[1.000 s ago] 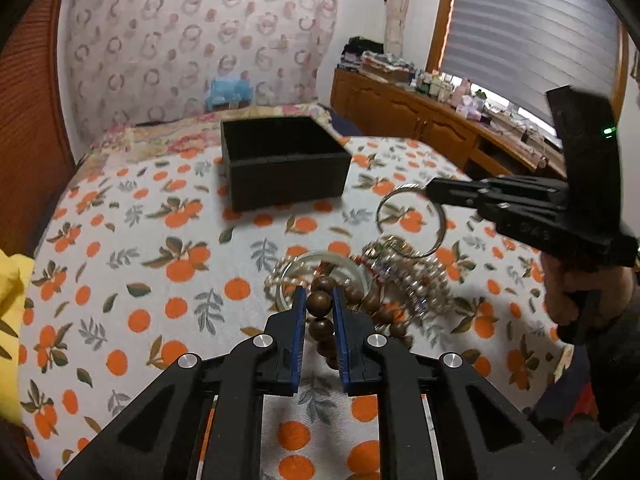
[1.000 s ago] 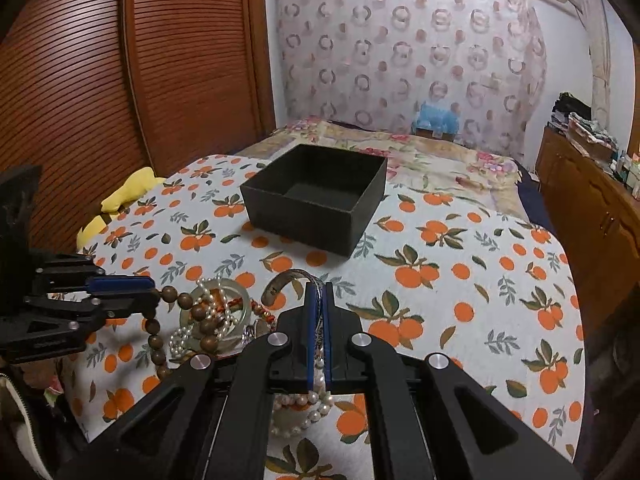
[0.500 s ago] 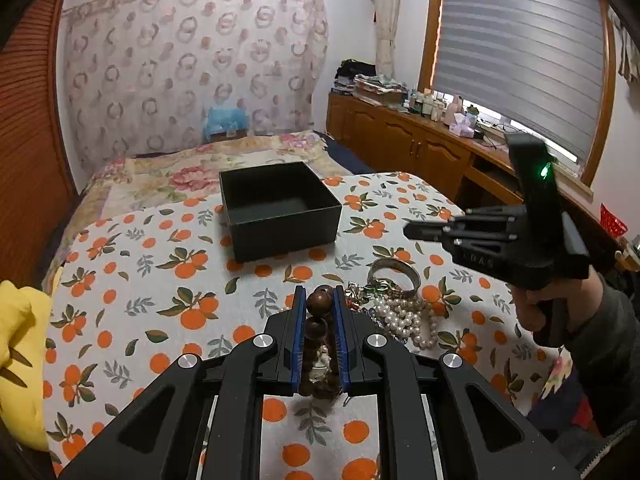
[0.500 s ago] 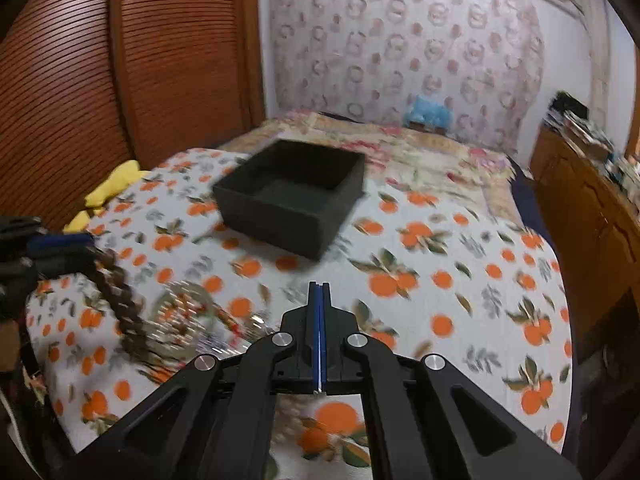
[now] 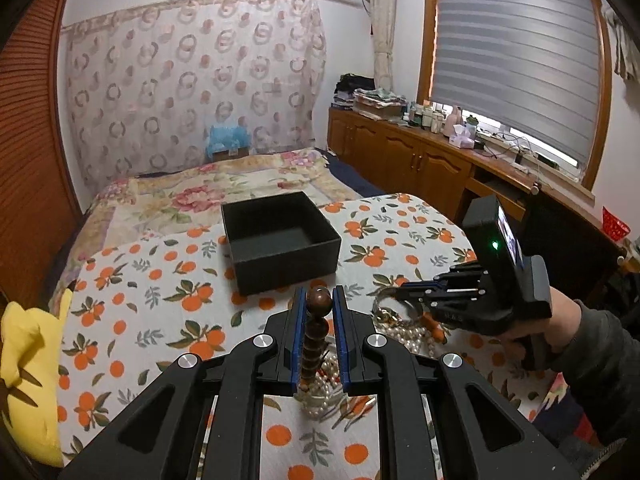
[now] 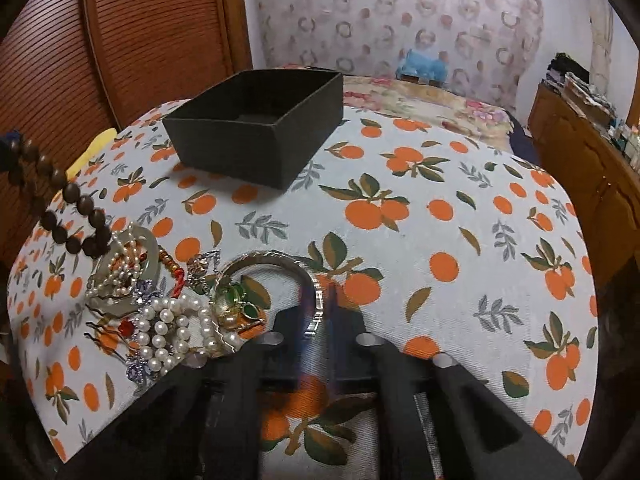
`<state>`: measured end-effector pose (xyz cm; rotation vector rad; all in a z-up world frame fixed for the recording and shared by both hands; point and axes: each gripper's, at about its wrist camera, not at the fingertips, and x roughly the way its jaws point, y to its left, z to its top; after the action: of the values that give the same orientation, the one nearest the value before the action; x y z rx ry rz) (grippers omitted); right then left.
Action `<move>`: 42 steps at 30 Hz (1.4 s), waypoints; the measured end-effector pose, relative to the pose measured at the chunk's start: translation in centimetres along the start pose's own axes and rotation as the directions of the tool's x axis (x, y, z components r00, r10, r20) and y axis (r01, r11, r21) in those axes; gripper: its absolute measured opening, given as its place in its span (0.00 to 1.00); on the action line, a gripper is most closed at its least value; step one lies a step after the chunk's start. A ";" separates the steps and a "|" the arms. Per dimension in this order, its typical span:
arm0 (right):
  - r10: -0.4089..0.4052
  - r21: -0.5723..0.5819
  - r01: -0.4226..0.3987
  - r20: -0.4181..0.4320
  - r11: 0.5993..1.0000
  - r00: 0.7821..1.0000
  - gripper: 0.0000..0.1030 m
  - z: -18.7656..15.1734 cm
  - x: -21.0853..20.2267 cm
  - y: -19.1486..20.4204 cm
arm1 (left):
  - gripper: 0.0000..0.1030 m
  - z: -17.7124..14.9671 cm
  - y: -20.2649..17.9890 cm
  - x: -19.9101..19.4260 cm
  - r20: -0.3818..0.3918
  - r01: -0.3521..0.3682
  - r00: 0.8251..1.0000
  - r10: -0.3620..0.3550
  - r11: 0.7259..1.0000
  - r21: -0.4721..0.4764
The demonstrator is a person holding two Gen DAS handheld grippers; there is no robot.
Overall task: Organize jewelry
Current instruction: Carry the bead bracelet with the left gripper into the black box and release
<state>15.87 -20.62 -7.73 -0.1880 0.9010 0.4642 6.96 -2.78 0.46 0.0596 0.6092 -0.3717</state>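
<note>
Left gripper [image 5: 319,307] jaws clamped on wooden bead strand [image 5: 313,344], long axis hanging near-vertical, right gripper [image 6: 318,312] jaws narrowly apart around silver bangle [image 6: 280,270], black box [image 5: 280,240] beyond.

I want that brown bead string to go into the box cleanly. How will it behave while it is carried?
Probably floppy: the bead string hangs in a curved, sagging line from the left gripper, which pinches only one bead. Its tail reaches the jewelry pile, so it may drag or snag. It will likely swing on the way to the box.
</note>
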 end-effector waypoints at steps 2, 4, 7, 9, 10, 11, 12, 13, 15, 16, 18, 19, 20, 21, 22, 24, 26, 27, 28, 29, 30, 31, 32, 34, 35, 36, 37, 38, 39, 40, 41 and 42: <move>-0.006 -0.006 0.006 0.017 1.000 1.000 0.05 0.4 -0.4 0.1 | 0.12 0.5 0.2 0.0 0.007 -0.004 1.000 0.004 1.000 0.000; -0.016 -0.010 0.017 0.045 1.000 0.999 0.05 1.0 -1.0 0.3 | 0.12 1.2 0.4 -0.1 0.019 -0.010 1.000 0.010 1.000 -0.001; -0.012 -0.010 0.013 0.084 1.000 0.996 0.05 2.2 -1.9 0.4 | 0.12 2.1 0.9 0.0 0.035 -0.017 0.999 0.017 1.000 -0.004; -0.013 -0.015 0.014 0.108 1.000 0.994 0.05 3.2 -2.4 0.6 | 0.12 2.7 1.2 0.1 0.041 -0.025 0.999 0.025 1.000 -0.002; -0.012 -0.019 0.014 0.122 1.000 0.992 0.05 3.8 -2.6 0.8 | 0.12 3.1 1.3 0.3 0.046 -0.031 0.998 0.031 1.000 0.002; -0.011 -0.024 0.014 0.134 1.000 0.991 0.05 4.5 -2.7 1.0 | 0.12 3.3 1.4 0.4 0.048 -0.035 0.998 0.035 0.999 0.004; -0.012 -0.027 0.016 0.145 0.999 0.989 0.05 5.0 -2.8 1.1 | 0.12 3.6 1.6 0.5 0.050 -0.039 0.998 0.038 0.999 0.006; -0.013 -0.034 0.019 0.158 0.999 0.987 0.05 5.8 -2.8 1.4 | 0.12 3.9 1.7 0.7 0.053 -0.042 0.998 0.041 0.999 0.007; -0.013 -0.038 0.020 0.177 0.999 0.984 0.05 6.9 -2.7 1.6 | 0.12 4.6 2.1 1.1 0.055 -0.049 0.997 0.048 0.999 0.009; -0.014 -0.036 0.021 0.188 0.999 0.982 0.05 7.8 -2.4 1.6 | 0.12 5.0 2.3 1.4 0.055 -0.053 0.997 0.053 0.999 0.010; -0.011 -0.024 0.016 0.193 1.000 0.981 0.05 8.9 -1.9 1.6 | 0.12 5.6 2.6 2.0 0.053 -0.061 0.997 0.060 0.998 0.012; -0.009 -0.021 0.013 0.197 1.000 0.980 0.05 9.7 -1.5 1.6 | 0.12 5.8 2.8 2.2 0.052 -0.065 0.997 0.064 0.998 0.013; -0.006 -0.022 0.011 0.199 1.000 0.980 0.05 10.2 -1.2 1.7 | 0.12 6.1 3.0 2.5 0.052 -0.072 0.996 0.071 0.997 0.014; -0.006 -0.025 0.012 0.200 1.000 0.980 0.05 10.7 -0.8 1.7 | 0.12 6.4 3.1 2.8 0.052 -0.076 0.996 0.075 0.997 0.013; -0.008 -0.028 0.013 0.200 1.000 0.980 0.05 11.3 -0.3 1.8 | 0.12 6.7 3.3 3.0 0.051 -0.079 0.996 0.079 0.997 0.011; -0.012 -0.034 0.019 0.199 0.999 0.980 0.05 12.2 0.5 2.0 | 0.12 7.1 3.5 3.3 0.052 -0.087 0.995 0.087 0.996 0.011; -0.005 -0.039 0.013 0.187 0.999 0.982 0.05 12.8 1.6 2.2 | 0.12 7.5 3.7 3.7 0.051 -0.096 0.994 0.095 0.995 0.011; 0.001 -0.042 0.007 0.180 0.999 0.984 0.05 12.9 2.1 2.4 | 0.12 7.6 3.7 3.9 0.051 -0.099 0.994 0.098 0.995 0.011; 0.006 -0.050 0.003 0.167 0.999 0.986 0.05 13.0 2.7 2.5 | 0.12 7.8 3.8 4.2 0.050 -0.103 0.994 0.102 0.995 0.013; 0.010 -0.054 -0.001 0.158 0.999 0.987 0.06 13.0 3.1 2.6 | 0.12 8.0 3.9 4.4 0.048 -0.106 0.993 0.105 0.994 0.014; 0.020 -0.060 -0.012 0.143 0.998 0.990 0.06 12.9 3.6 2.7 | 0.12 8.1 3.9 4.8 0.045 -0.109 0.993 0.108 0.994 0.014; 0.029 -0.061 -0.021 0.141 0.998 0.990 0.07 12.8 3.7 2.8 | 0.12 8.2 4.0 5.2 0.040 -0.109 0.993 0.108 0.994 0.014; 0.039 -0.059 -0.031 0.141 0.998 0.989 0.07 12.6 3.7 2.7 | 0.12 8.4 4.1 5.5 0.036 -0.109 0.993 0.109 0.994 0.013; 0.058 -0.048 -0.052 0.143 0.998 0.988 0.07 12.2 3.6 2.4 | 0.12 8.7 4.2 6.4 0.024 -0.113 0.993 0.112 0.994 0.011; 0.060 -0.044 -0.054 0.147 0.998 0.987 0.07 12.0 3.4 2.1 | 0.12 8.9 4.2 6.8 0.021 -0.114 0.993 0.114 0.993 0.011; 0.058 -0.043 -0.052 0.151 0.998 0.987 0.07 11.7 3.2 2.0 | 0.12 9.1 4.2 7.2 0.018 -0.116 0.993 0.115 0.993 0.011; 0.055 -0.041 -0.049 0.157 0.998 0.986 0.07 11.4 2.9 1.7 | 0.12 9.2 4.2 7.5 0.016 -0.117 0.993 0.117 0.993 0.012; 0.054 -0.037 -0.048 0.164 0.998 0.985 0.07 11.1 2.6 1.4 | 0.12 9.3 4.2 7.7 0.015 -0.119 0.993 0.119 0.993 0.013; 0.052 -0.033 -0.047 0.169 0.998 0.984 0.07 10.8 2.3 1.2 | 0.12 9.4 4.2 7.9 0.016 -0.121 0.993 0.120 0.993 0.014; 0.052 -0.031 -0.047 0.171 0.998 0.984 0.07 10.5 2.0 1.0 | 0.12 9.5 4.2 8.0 0.017 -0.121 0.993 0.121 0.993 0.013; 0.052 -0.030 -0.048 0.176 0.998 0.983 0.07 10.2 1.7 0.8 | 0.12 9.7 4.3 8.2 0.017 -0.122 0.992 0.122 0.992 0.012; 0.054 -0.029 -0.050 0.181 0.998 0.982 0.07 10.0 1.5 0.7 | 0.12 9.9 4.4 8.4 0.018 -0.124 0.992 0.124 0.992 0.010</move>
<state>23.48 -16.09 -2.72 -0.1423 0.7226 0.5324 20.31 -3.02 3.58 0.1043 0.5830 -0.2552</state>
